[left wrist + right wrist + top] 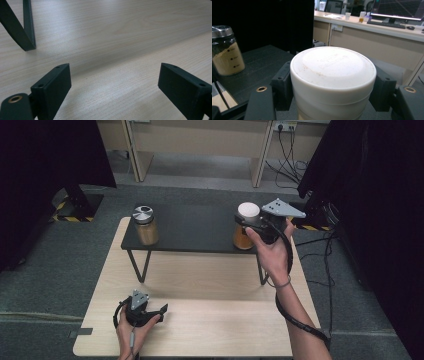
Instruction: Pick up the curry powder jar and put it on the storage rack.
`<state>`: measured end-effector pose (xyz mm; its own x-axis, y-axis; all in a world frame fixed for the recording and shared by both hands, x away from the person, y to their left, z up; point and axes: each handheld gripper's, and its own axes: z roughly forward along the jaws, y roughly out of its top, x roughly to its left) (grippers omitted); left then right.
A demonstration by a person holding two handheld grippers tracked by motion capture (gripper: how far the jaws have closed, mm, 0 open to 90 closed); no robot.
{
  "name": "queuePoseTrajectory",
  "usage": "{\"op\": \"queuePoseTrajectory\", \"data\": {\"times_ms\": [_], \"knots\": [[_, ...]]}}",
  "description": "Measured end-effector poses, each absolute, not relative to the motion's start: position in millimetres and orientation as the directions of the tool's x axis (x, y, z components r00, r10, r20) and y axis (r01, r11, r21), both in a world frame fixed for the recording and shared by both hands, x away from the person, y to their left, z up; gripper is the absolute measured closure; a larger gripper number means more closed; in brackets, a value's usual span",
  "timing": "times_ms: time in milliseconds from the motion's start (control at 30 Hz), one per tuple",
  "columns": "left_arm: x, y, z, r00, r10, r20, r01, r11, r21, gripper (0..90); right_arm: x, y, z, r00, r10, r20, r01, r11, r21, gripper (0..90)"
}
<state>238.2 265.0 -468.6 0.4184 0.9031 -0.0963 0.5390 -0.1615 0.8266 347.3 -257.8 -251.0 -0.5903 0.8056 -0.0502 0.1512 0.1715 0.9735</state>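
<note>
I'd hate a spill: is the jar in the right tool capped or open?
Capped. A white lid sits flat on the jar, which stands upright on the black shelf; the right tool clamps the lid's sides.

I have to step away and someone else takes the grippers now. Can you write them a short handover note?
Right gripper: shut on the white-lidded jar, jaws clamped on its lid, at the right end of the black shelf.
Left gripper: open, holding nothing, resting low over the wooden table.
Steel-lidded jar: untouched at the shelf's left end.
Done: the white-lidded jar is gripped.
Left: probably unscrewing or moving it; the lid is still on.
</note>
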Motion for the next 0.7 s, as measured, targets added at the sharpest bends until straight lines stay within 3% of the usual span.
{"op": "queuePoseTrajectory", "data": {"times_ms": [700], "knots": [[238.4, 264.9, -468.4, 0.417, 0.904, -0.094, 0.54, -0.163, 0.826, 11.1, 348.6, -263.7, -249.9, -0.595, 0.804, -0.028, 0.169, 0.159, 0.973, 34.1]]}}
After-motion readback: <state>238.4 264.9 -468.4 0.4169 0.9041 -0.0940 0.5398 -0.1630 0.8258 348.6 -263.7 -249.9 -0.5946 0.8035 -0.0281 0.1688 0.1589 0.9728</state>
